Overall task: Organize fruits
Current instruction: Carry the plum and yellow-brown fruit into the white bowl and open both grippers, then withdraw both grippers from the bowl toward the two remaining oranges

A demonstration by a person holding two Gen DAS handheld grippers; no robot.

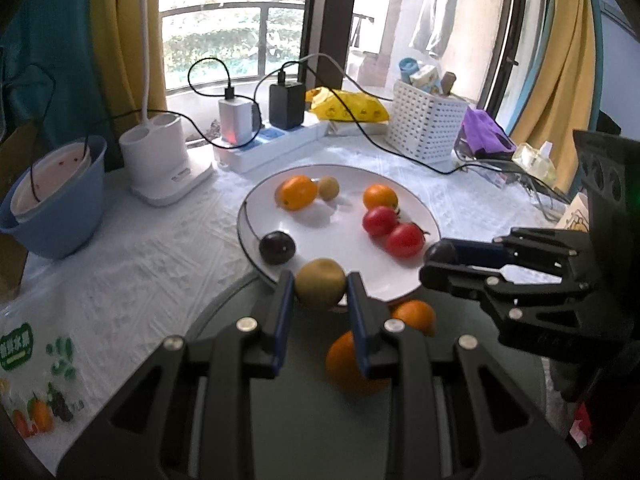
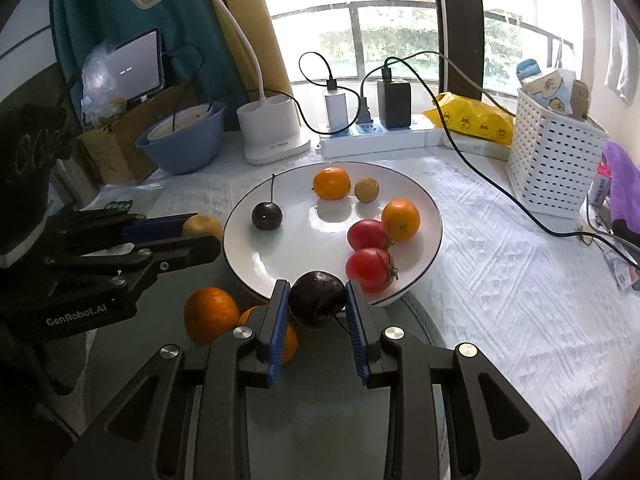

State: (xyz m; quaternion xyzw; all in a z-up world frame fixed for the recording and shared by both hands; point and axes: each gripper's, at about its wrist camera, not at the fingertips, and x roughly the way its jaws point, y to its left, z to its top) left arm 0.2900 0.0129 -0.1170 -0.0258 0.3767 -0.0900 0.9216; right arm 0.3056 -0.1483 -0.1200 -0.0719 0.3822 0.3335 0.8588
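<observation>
blue pads of our left gripper (image 1: 320, 286) clamp the firm brownish fruit (image 1: 320, 283) low centre, our right gripper (image 2: 318, 300) pinches a dark, probably soft plum (image 2: 318, 299) across its middle.

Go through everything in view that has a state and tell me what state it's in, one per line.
left gripper: shut on a yellow-green fruit
right gripper: shut on a dark plum
white plate: holding six fruits
two tomatoes: on the plate, side by side
two oranges: off the plate, on the grey surface
white charger: plugged into the power strip
black charger: plugged in
</observation>
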